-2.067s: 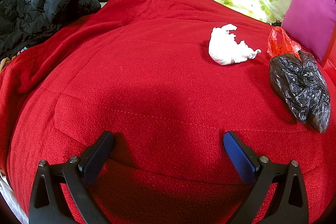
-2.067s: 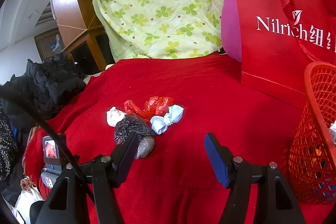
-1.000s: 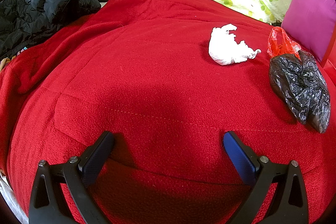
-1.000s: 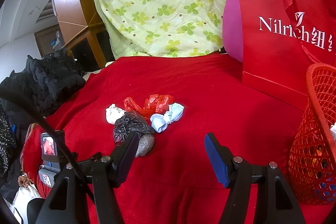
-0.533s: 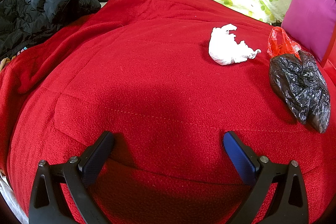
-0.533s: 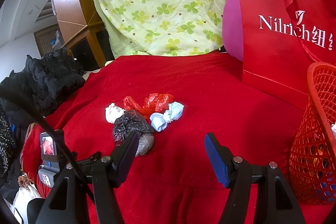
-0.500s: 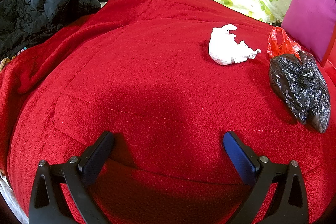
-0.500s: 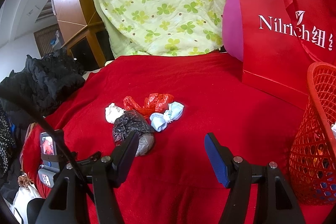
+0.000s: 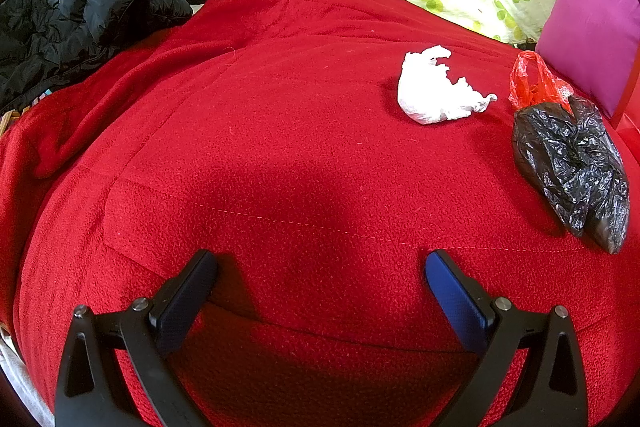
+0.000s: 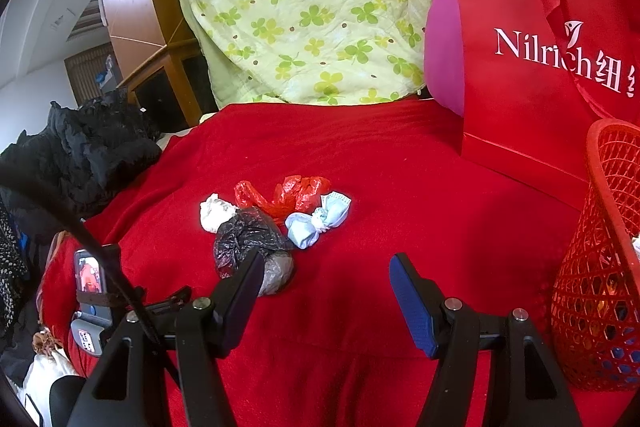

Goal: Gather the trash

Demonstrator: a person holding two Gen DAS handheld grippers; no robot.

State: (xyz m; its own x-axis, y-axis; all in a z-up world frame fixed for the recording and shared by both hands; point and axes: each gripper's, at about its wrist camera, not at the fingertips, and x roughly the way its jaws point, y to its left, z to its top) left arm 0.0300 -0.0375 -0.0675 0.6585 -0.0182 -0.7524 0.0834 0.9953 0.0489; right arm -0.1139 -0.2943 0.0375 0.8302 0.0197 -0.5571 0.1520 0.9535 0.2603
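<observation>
Trash lies in a small cluster on a red blanket (image 9: 280, 147) that covers a bed.

Seen from the left wrist, a black jacket (image 9: 80, 11) is heaped at ten o'clock, off the blanket's edge. The left gripper (image 9: 320, 267) hovers low over bare blanket, its jaws spread wide with nothing between them. At one o'clock lies a white wad (image 9: 436, 95). Farther right, at two to three o'clock, a black bag (image 9: 572, 163) lies with a red bag (image 9: 532, 83) touching its far end. A pink pillow (image 9: 592, 39) sits beyond.

Seen from the right wrist, the same cluster sits at about eleven o'clock of centre. From left to right: the white wad (image 10: 216, 213), the black bag (image 10: 248, 239) with a grey lump (image 10: 276, 275) at its near end, the red bag (image 10: 288, 195), and a blue wad (image 10: 316, 221). The right gripper (image 10: 326, 283) is also wide open and empty; its left finger overlaps the black bag in view, though whether they touch I cannot tell. A red paper bag (image 10: 540, 67) stands at two o'clock. A red basket (image 10: 600, 267) stands at three o'clock, well apart from the cluster, with something already inside.

The step in hand appears to be an approach to the next piece. The next move likely calls for the right gripper to swing left onto the black bag or blue wad, close, then carry it right to the basket.
</observation>
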